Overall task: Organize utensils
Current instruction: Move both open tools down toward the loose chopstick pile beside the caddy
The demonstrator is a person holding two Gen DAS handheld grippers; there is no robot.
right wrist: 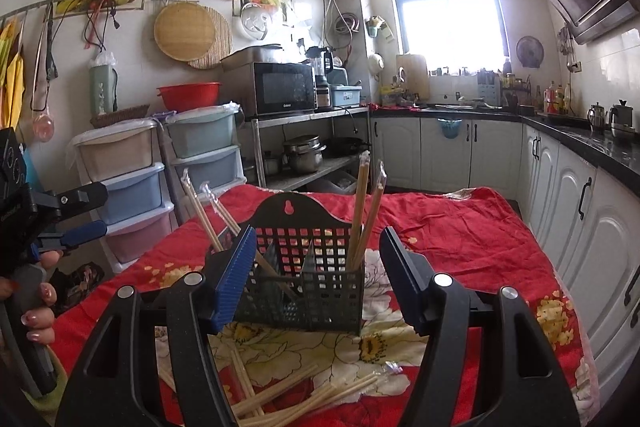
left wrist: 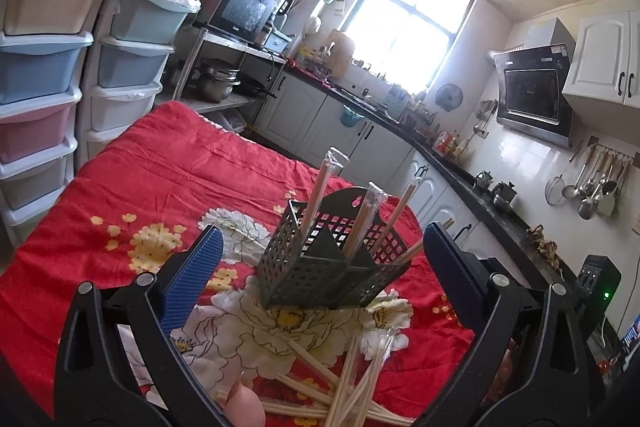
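Both tools hang level above the surface, aimed at the black utensil caddy (right wrist: 298,279). The left tool (left wrist: 320,263) is spread wide, gripping nothing; the right tool (right wrist: 316,275) is likewise wide and empty, its fingers flanking the caddy. Several wrapped chopsticks (right wrist: 362,207) stand upright in the caddy; loose chopsticks (left wrist: 344,387) lie heaped before it on the red floral cloth (left wrist: 160,179). Beyond are white cabinets (right wrist: 440,151) and a bright window (right wrist: 448,3).

Each claw — left claw (left wrist: 320,259), right claw (right wrist: 318,279) — had glossy black plastic arms with triangular cut-outs and round silver screws; its fingers (right wrist: 236,277) wore ribbed blue pads; the person's left hand (right wrist: 38,311) showed bare skin and glossy pink-painted nails.
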